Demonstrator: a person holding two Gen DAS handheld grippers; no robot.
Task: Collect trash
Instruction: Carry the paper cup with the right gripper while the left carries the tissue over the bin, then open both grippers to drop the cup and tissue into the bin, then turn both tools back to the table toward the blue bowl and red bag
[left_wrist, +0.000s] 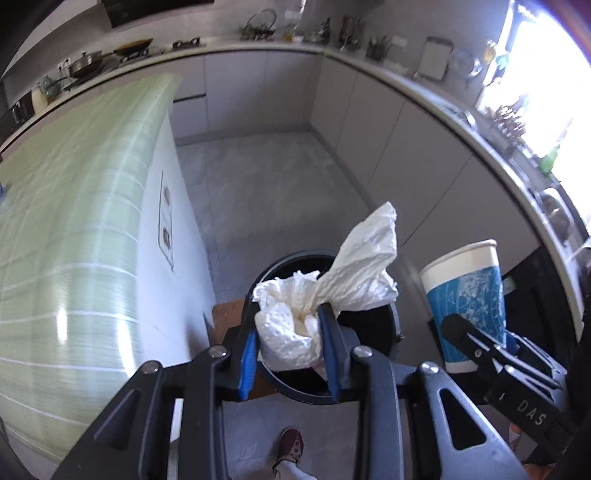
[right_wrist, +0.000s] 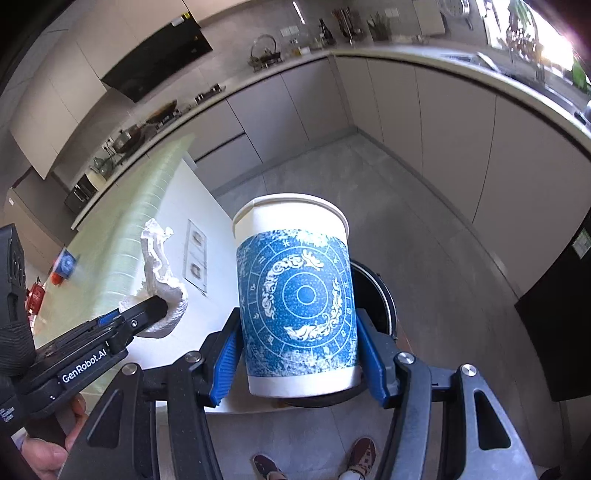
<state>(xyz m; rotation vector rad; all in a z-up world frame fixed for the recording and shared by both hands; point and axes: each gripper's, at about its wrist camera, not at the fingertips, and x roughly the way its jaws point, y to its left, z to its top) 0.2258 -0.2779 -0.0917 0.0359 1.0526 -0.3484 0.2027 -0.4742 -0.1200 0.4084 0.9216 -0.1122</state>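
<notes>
My blue pads pinch a white crumpled tissue. The paper cup in my other jaws is white with a blue band bearing a white zodiac wheel and scrollwork. The bin is black, the floor grey, and the tabletop pale green with white lines.

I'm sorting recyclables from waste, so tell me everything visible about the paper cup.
The paper cup is white with a rolled rim and a wide blue band printed with white ornaments around a circle. It looks like coated paper, undented. It is upright, tilted a little, clamped at both sides by the right gripper and held over the black bin. Its inside is not visible.
</notes>
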